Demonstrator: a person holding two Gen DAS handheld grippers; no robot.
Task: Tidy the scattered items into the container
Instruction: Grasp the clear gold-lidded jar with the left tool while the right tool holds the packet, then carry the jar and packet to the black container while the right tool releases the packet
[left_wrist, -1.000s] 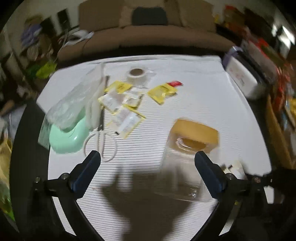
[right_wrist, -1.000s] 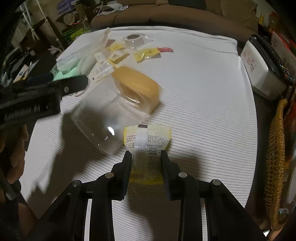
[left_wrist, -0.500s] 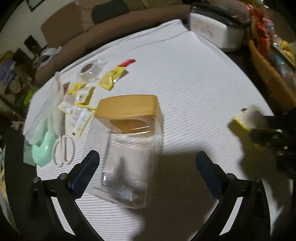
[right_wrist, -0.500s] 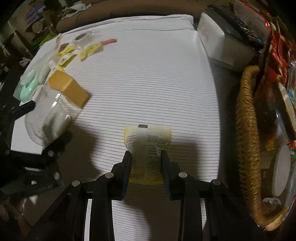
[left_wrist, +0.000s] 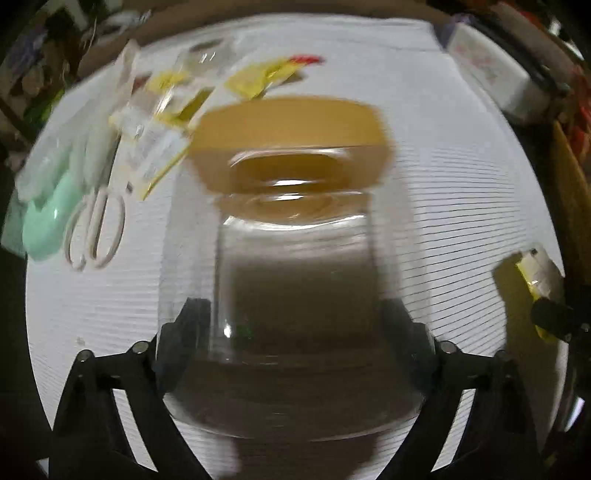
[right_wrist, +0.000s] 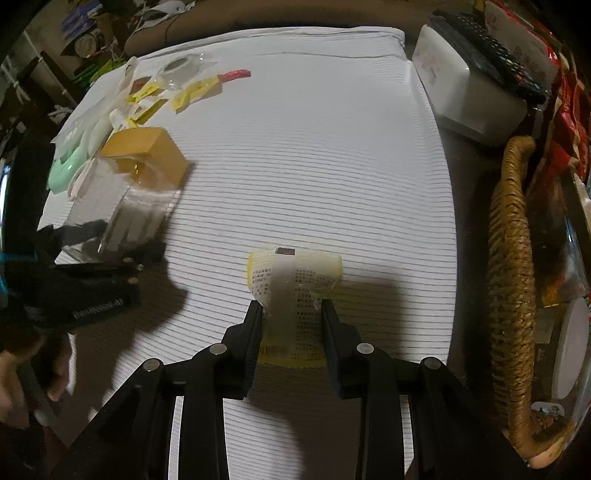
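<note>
The clear jar (left_wrist: 295, 295) with its yellow lid is lying on its side on the table (right_wrist: 314, 147), and the left hand-held gripper (left_wrist: 295, 339) is closing around its base, pads not yet clearly pressing, while the right hand-held gripper (right_wrist: 291, 317) is pinching a yellow packet (right_wrist: 293, 280), probably waiting for the jar to be opened.

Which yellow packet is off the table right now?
The packet clamped in the right gripper, near the table's front. The other yellow packets lie loose in the pile at the far left corner.
</note>
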